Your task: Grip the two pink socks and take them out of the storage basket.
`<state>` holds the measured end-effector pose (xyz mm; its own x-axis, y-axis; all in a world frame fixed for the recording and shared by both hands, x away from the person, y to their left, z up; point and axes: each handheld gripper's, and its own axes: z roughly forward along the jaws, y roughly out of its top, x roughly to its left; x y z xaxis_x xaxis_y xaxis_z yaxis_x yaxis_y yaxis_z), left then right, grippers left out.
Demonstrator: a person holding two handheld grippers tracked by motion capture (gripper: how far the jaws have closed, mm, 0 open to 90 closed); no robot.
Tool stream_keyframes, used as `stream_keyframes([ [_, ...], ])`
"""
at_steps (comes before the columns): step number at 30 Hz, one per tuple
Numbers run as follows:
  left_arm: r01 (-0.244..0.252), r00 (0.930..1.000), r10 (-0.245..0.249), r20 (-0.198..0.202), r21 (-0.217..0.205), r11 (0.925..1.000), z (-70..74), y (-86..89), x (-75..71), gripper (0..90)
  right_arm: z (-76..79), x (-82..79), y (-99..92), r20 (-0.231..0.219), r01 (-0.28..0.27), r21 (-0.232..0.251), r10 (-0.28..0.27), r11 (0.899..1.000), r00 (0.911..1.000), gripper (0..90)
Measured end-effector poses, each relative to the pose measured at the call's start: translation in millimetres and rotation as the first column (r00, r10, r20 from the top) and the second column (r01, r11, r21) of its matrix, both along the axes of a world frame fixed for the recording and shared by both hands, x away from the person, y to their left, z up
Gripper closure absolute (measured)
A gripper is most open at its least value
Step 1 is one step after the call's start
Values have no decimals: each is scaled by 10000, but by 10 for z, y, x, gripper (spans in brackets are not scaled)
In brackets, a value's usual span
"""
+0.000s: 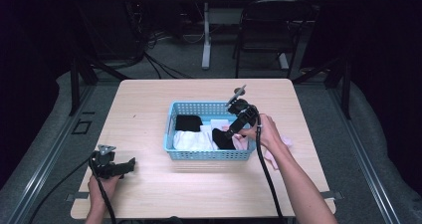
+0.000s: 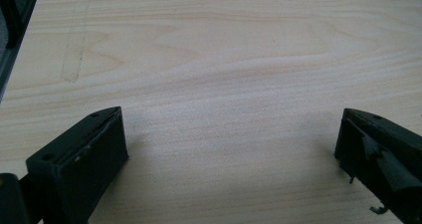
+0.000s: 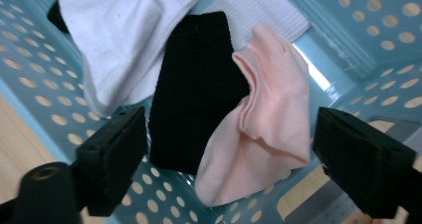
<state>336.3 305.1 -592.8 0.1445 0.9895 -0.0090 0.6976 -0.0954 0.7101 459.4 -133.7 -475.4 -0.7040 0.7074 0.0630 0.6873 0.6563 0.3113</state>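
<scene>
Right gripper (image 3: 229,149) jaws spread wide over pink sock (image 3: 263,129) and black sock (image 3: 196,84) – left gripper (image 2: 229,154) jaws released

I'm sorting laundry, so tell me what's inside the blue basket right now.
The blue basket holds a white cloth, a black knitted cloth and a pink cloth draped over its edge. Another black piece lies at the back. Anything under them is covered.

Lighting: overhead light is falling on the pale wooden surface (image 1: 149,109), while the surrounding room is sinking into near-black. Shadows: soft ones are lying under the perforated light-blue plastic basket (image 1: 209,155). Quality: the high view is looking soft and grainy. The left gripper view is showing sharp wood grain; both gripper views are blurring their near black jaws.
</scene>
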Motion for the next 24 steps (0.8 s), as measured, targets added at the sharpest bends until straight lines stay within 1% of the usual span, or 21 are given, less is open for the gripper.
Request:
stream_keyframes([
  [1, 3, 10000, -3, 0, -3, 10000, 0, 0, 0, 0, -17, 4, 16, -80, 60, -55, -61, 10000, 9999, 166],
  [2, 3, 10000, -3, 2, -3, 10000, 0, 0, 0, 0, -45, 16, 36, -154, -12, -319, 7, 9995, 9999, 195],
  [4, 4, 10000, -4, 1, -4, 10000, 0, 0, 0, 0, -99, 23, 70, -214, 13, -545, -24, 9985, 9998, 239],
  [5, 2, 10000, -2, -2, -1, 10000, 0, 0, 0, 0, -119, 29, 86, -249, -14, -801, -6, 9968, 9997, 271],
  [6, 4, 10000, -4, 0, -4, 10000, 0, 0, 0, 0, -140, 28, 98, -194, 27, -876, -45, 9962, 9998, 286],
  [7, 4, 10000, -4, 3, -6, 10000, 0, 0, 0, 0, -190, 42, 122, -235, 88, -1087, -114, 9940, 9997, 355],
  [8, 12, 10000, -12, 4, -5, 10000, 0, 1, 1, 0, -189, 59, 124, -299, -19, -1388, -22, 9903, 9995, 377],
  [9, 12, 10000, -12, 4, -5, 10000, 0, 1, 1, 0, -189, 59, 124, -299, -19, -1388, -22, 9903, 9995, 377],
  [10, 23, 10000, -23, 1, -2, 10000, 0, 2, 1, 0, -218, 64, 130, -212, 79, -1365, -109, 9906, 9997, 398],
  [12, 33, 10000, -33, 0, -6, 10000, 0, 2, 2, 0, -254, 88, 149, -111, 103, -1679, -124, 9858, 9999, 449],
  [13, 29, 10000, -29, 2, -2, 10000, 0, 2, 2, 0, -285, 88, 162, -37, 219, -1588, -228, 9871, 9997, 459],
  [14, 28, 10000, -28, 2, -3, 10000, 0, 2, 2, 0, -292, 102, 169, -96, 131, -1791, -151, 9838, 9998, 483],
  [15, 21, 10000, -21, 5, -1, 10000, 0, 1, 2, 0, -310, 102, 179, -118, 203, -1860, -229, 9823, 9997, 497],
  [18, 25, 10000, -25, 0, 1, 10000, 0, 1, 1, 0, -365, 118, 208, -364, 62, -2267, -149, 9740, 9992, 557],
  [19, 25, 10000, -25, -1, 1, 10000, 0, 1, 2, 0, -390, 118, 217, -347, 145, -2253, -229, 9742, 9991, 601],
  [20, 24, 10000, -24, 1, 2, 10000, 0, 1, 1, 0, -394, 118, 223, -408, 139, -2301, -239, 9731, 9989, 626],
  [22, 26, 10000, -26, 2, -1, 10000, 0, 1, 2, 0, -404, 118, 233, -487, 163, -2389, -288, 9709, 9984, 718],
  [23, 25, 10000, -25, 3, -2, 10000, 0, 1, 2, 0, -420, 113, 239, -507, 230, -2280, -355, 9734, 9981, 757],
  [24, 25, 10000, -25, 4, -2, 10000, 0, 1, 1, 0, -428, 114, 240, -510, 220, -2279, -344, 9734, 9981, 789],
])
